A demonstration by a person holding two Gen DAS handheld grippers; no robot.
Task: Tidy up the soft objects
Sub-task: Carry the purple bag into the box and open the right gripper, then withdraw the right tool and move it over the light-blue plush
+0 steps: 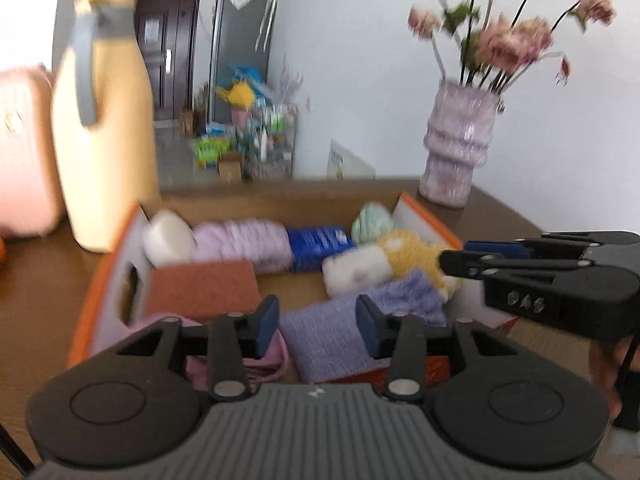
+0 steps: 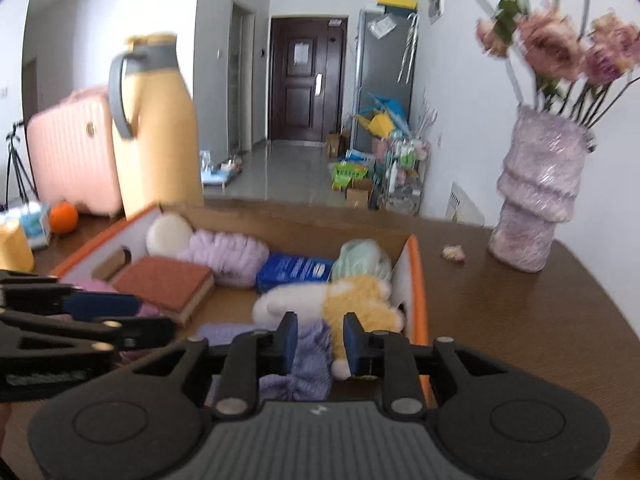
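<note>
An orange-sided cardboard box (image 1: 86, 312) on the brown table holds soft things: a folded purple cloth (image 1: 328, 344), a yellow-and-white plush (image 1: 404, 256), a lilac fluffy roll (image 1: 244, 240), a white puff (image 1: 168, 236), a blue pack (image 1: 316, 246), mint yarn (image 1: 372, 220), a red-brown pad (image 1: 200, 288) and a pink cloth (image 1: 276, 356). My left gripper (image 1: 317, 320) stands open over the box's near edge, above the purple cloth. My right gripper (image 2: 320, 344) is open too, with the purple cloth (image 2: 312, 364) bunched under its gap and the plush (image 2: 360, 296) just beyond.
A tall yellow jug (image 1: 104, 140) stands behind the box at the left. A lilac vase (image 1: 460, 148) with flowers stands at the back right. A pink suitcase (image 1: 24, 152) is at far left. A crumpled scrap (image 2: 453, 253) lies near the vase, an orange (image 2: 63, 217) at left.
</note>
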